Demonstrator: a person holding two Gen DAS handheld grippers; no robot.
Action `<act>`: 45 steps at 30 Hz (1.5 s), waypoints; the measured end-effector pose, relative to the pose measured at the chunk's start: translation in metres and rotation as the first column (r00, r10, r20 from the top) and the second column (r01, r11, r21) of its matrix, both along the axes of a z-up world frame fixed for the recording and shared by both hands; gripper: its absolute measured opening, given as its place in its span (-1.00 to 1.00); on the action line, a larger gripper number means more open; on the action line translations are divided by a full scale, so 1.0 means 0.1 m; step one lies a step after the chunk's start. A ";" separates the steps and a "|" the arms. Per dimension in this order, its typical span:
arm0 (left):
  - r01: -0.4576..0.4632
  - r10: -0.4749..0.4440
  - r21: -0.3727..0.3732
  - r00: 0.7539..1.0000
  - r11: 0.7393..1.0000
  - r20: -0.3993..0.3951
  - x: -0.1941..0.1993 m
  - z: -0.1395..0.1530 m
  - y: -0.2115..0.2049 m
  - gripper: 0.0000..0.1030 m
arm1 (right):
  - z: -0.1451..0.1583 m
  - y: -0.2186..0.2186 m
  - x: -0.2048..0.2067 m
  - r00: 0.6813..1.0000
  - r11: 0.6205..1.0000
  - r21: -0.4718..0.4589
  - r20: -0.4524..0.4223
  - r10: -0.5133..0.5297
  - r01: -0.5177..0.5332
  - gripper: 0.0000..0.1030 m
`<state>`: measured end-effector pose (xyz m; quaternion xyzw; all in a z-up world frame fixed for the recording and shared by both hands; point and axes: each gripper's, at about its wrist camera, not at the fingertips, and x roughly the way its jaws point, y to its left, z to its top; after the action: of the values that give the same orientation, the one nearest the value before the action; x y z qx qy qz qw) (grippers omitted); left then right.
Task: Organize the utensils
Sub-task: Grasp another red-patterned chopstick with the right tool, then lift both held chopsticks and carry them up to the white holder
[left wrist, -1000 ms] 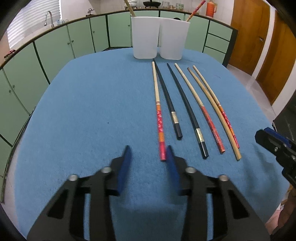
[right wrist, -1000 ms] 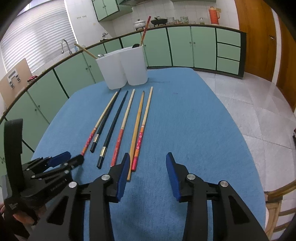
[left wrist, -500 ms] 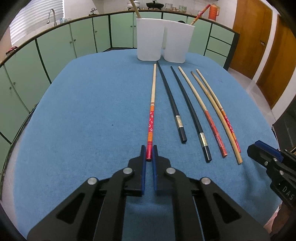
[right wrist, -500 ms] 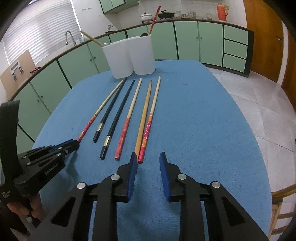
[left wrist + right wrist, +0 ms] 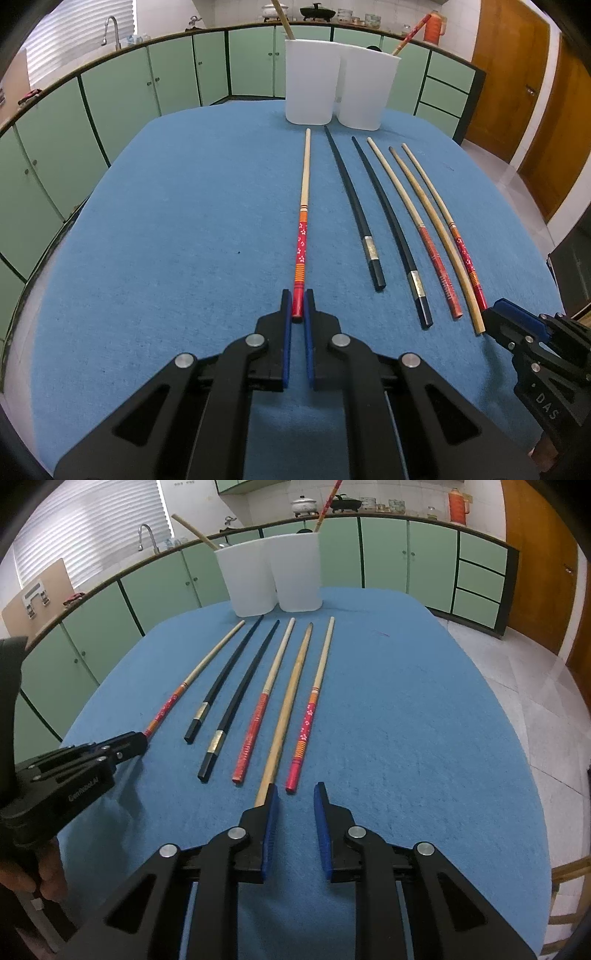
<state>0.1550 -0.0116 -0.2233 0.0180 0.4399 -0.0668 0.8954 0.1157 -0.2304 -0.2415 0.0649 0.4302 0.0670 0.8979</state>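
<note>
Blue tablecloth lies open left of the chopsticks; two white holders (touching) block the far edge.
</note>
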 end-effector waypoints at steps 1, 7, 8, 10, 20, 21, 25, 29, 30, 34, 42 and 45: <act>-0.001 0.001 -0.001 1.000 1.000 -0.001 0.00 0.00 0.00 -0.90 | 0.00 0.01 0.01 1.000 1.000 -0.003 0.002 0.001 -0.001 -0.61; -0.003 0.003 -0.002 1.000 1.000 -0.002 0.00 -0.01 0.00 -0.90 | 0.00 0.04 0.00 1.000 1.000 -0.026 0.020 -0.012 0.013 -0.68; -0.003 0.003 -0.002 1.000 1.000 -0.002 0.00 -0.01 0.00 -0.90 | 0.00 0.04 0.01 1.000 0.999 -0.029 0.024 -0.013 0.014 -0.70; -0.001 0.001 -0.001 1.000 1.000 -0.002 0.00 -0.02 0.00 -0.90 | -0.01 0.05 0.00 0.999 0.999 -0.033 0.034 -0.020 0.021 -0.72; 0.011 -0.011 -0.005 1.000 1.000 0.000 -0.01 -0.03 0.00 -0.90 | -0.01 0.02 0.01 0.997 0.998 -0.003 0.048 -0.057 0.057 -0.88; 0.013 -0.013 -0.006 1.000 1.000 0.000 -0.01 -0.03 0.00 -0.90 | 0.00 0.00 0.00 0.997 0.998 0.006 0.045 -0.062 0.061 -0.88; 0.024 -0.024 0.000 1.000 1.000 0.019 -0.03 0.03 -0.02 -0.90 | 0.08 -0.03 -0.02 0.996 0.998 -0.011 0.064 -0.066 0.067 -0.89; 0.037 -0.039 0.032 0.997 0.999 0.065 -0.08 0.17 -0.03 -0.90 | 0.24 -0.09 -0.04 0.993 0.997 -0.032 0.092 -0.072 0.075 -0.89; 0.040 -0.043 0.042 0.996 0.998 0.081 -0.09 0.22 -0.03 -0.90 | 0.28 -0.10 -0.05 0.992 0.996 -0.040 0.101 -0.072 0.076 -0.89; 0.042 -0.050 0.059 0.987 0.997 0.151 -0.14 0.47 -0.01 -0.90 | 0.50 -0.16 -0.08 0.986 0.995 -0.062 0.154 -0.069 0.079 -0.89; 0.046 -0.055 0.041 0.962 0.998 0.266 -0.17 0.96 0.03 -0.90 | 0.98 -0.27 -0.05 0.966 0.994 -0.074 0.252 -0.055 0.076 -0.89; 0.050 -0.052 0.014 0.955 0.999 0.293 -0.11 1.13 0.05 -0.90 | 1.16 -0.31 -0.01 0.957 0.995 -0.069 0.287 -0.048 0.071 -0.89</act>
<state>0.1439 -0.0067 -0.1100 0.0420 0.3021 -0.0849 0.9486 0.1151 -0.2612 -0.1251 0.0321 0.2965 0.0315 0.9540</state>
